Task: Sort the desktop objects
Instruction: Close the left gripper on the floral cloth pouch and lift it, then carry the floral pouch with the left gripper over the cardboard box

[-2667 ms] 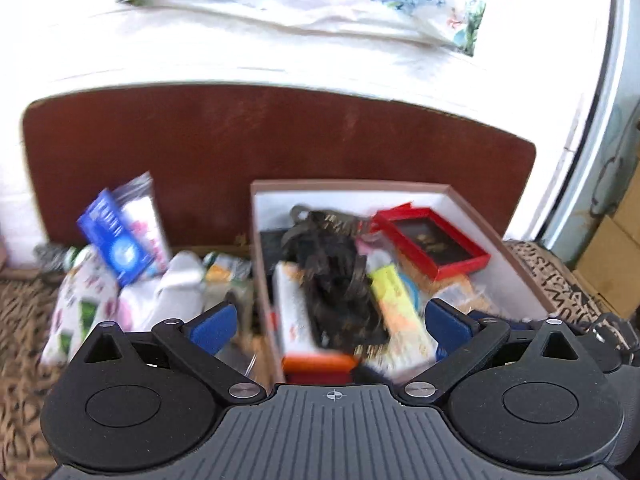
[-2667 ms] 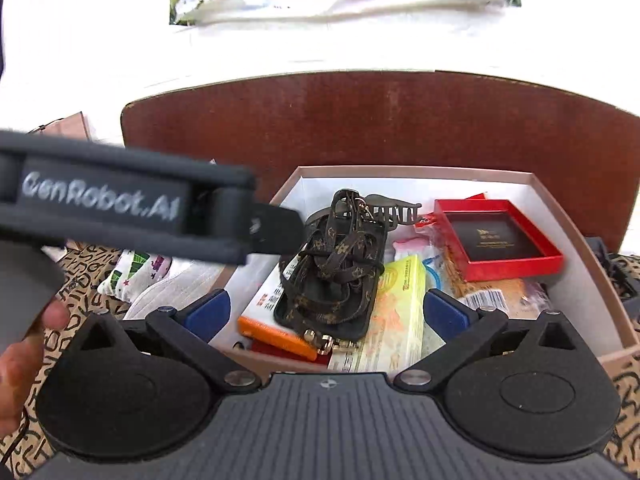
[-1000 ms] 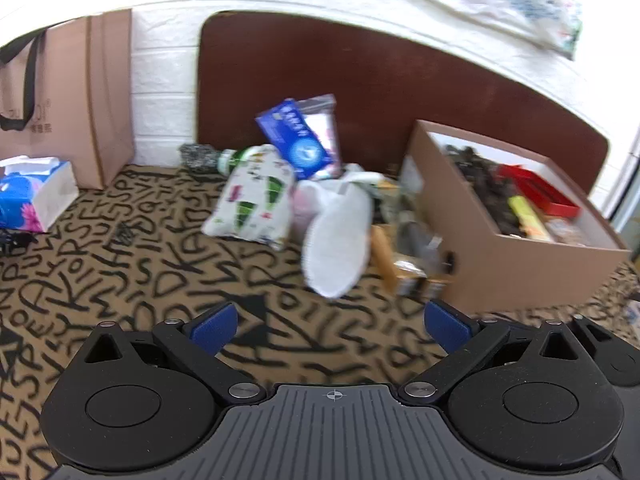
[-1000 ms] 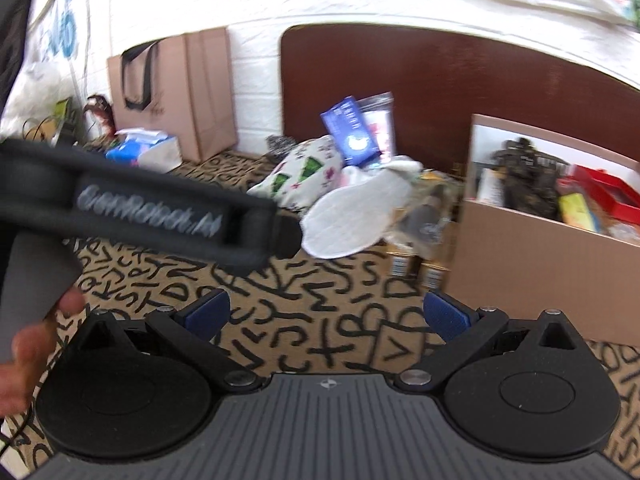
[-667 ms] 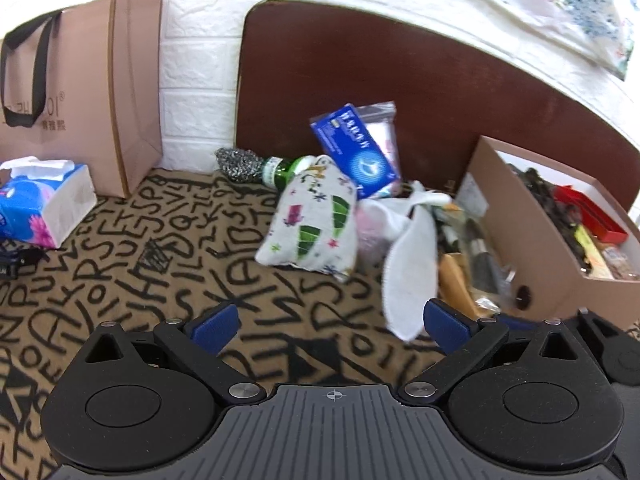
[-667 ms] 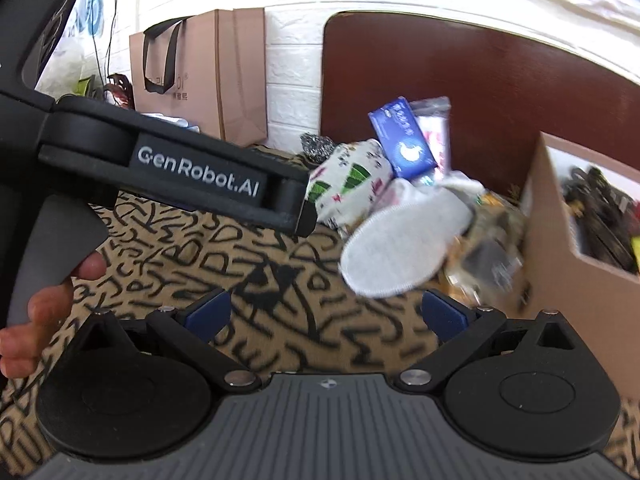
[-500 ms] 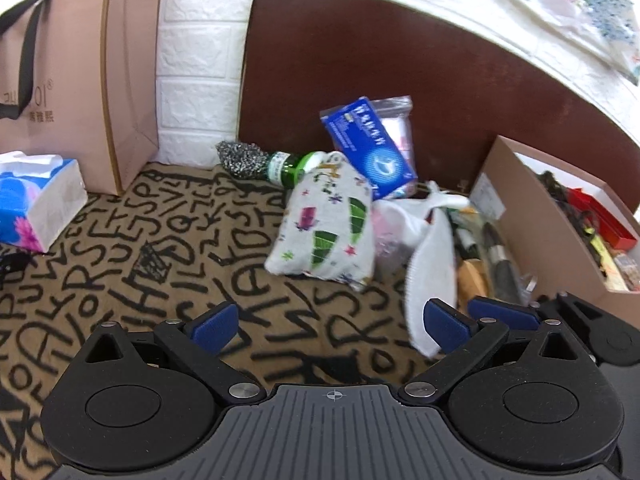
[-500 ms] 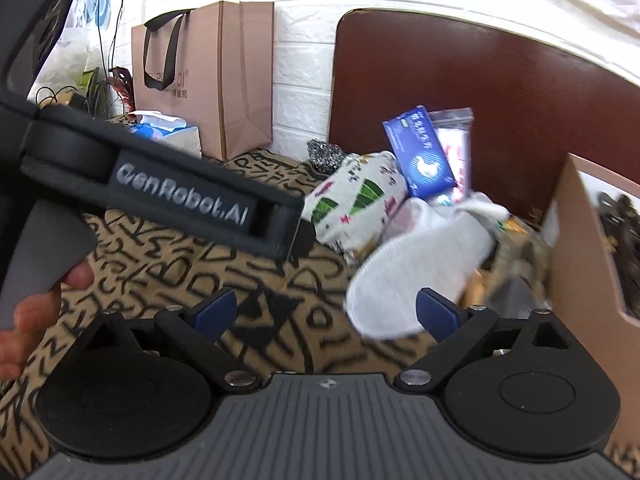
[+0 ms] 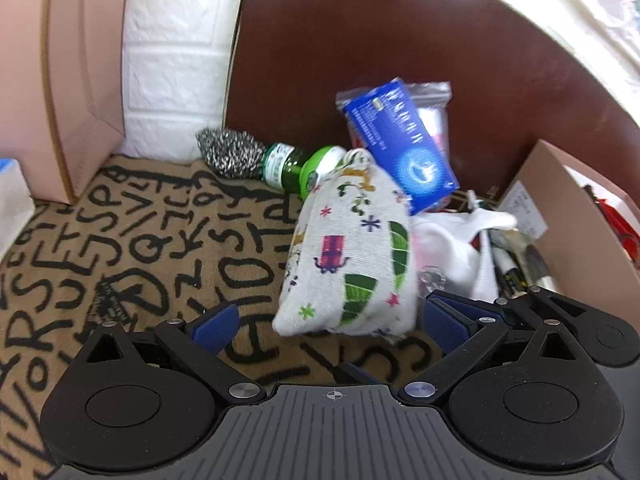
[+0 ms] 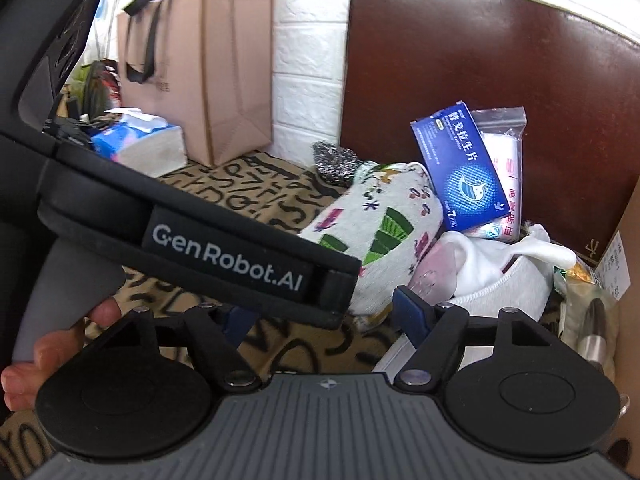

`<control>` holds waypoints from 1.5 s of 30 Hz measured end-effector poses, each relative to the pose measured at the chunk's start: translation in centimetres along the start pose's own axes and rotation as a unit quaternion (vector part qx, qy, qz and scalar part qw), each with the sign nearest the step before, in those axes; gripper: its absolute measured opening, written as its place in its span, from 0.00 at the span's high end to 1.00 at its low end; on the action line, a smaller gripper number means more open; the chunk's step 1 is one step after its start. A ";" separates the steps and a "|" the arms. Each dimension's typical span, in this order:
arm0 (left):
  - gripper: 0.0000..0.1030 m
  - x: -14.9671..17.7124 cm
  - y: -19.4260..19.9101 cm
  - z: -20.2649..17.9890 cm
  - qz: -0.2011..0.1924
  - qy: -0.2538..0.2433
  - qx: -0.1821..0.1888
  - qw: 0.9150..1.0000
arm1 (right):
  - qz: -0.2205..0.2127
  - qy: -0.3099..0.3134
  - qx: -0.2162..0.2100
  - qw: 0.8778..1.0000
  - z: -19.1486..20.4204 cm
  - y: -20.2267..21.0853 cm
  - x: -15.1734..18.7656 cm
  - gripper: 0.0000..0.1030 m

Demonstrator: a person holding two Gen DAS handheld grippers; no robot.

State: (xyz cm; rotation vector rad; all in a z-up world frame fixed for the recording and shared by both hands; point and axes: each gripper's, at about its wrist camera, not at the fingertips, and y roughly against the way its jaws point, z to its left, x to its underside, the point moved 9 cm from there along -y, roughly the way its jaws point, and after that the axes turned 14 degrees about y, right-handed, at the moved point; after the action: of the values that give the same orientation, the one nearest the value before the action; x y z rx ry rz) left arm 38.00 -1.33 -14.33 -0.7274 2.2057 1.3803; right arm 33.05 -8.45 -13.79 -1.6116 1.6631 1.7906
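A white cloth pouch [image 9: 348, 260] printed with green trees and gifts lies on the letter-patterned mat [image 9: 140, 248]. My left gripper [image 9: 330, 322] is open, and the pouch's near end sits between its blue fingertips without touching them. The right gripper [image 10: 324, 316] comes in from the right, its jaws closing, with the pouch [image 10: 384, 232] just beyond its tips and nothing pressed by them. The left gripper's black housing [image 10: 240, 248] crosses in front and hides the right gripper's left finger. A blue medicine box [image 9: 400, 144] leans behind the pouch.
A steel scourer [image 9: 230, 156] and a green bottle [image 9: 292, 168] lie behind the pouch. White cloth [image 10: 504, 276] and small items crowd against the cardboard box [image 9: 568, 216] on the right. A paper bag [image 10: 208, 80] and a tissue pack [image 10: 136, 140] stand left.
Both grippers have swung left from the cardboard box and closed in on the printed pouch, which now fills the middle of both views. The right gripper's fingers have drawn closer together.
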 end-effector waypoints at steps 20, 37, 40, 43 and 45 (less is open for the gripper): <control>0.53 1.1 0.2 -0.8 0.035 0.011 0.032 0.999 | 0.039 -0.028 0.014 0.999 -0.8 -1.4 0.5 0.64; 0.51 14.3 12.5 -4.5 0.048 -0.001 0.034 0.998 | 0.030 -0.041 -0.049 0.998 4.9 13.9 6.6 0.72; 0.51 17.3 13.9 -6.0 0.056 -0.013 0.033 0.998 | 0.037 -0.042 -0.046 0.997 5.5 16.4 8.5 0.73; 0.48 20.0 15.4 -7.1 0.061 -0.026 0.034 0.997 | 0.042 -0.047 -0.048 0.997 6.7 18.8 9.9 0.73; 0.47 21.6 16.4 -7.6 0.068 -0.033 0.036 0.997 | 0.043 -0.047 -0.050 0.997 7.8 20.7 10.8 0.73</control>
State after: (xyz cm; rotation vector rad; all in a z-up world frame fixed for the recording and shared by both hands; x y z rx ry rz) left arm 10.36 -6.56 -13.24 -0.5082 2.2766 1.3595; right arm 9.19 -14.49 -12.36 -1.4908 1.6476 1.9889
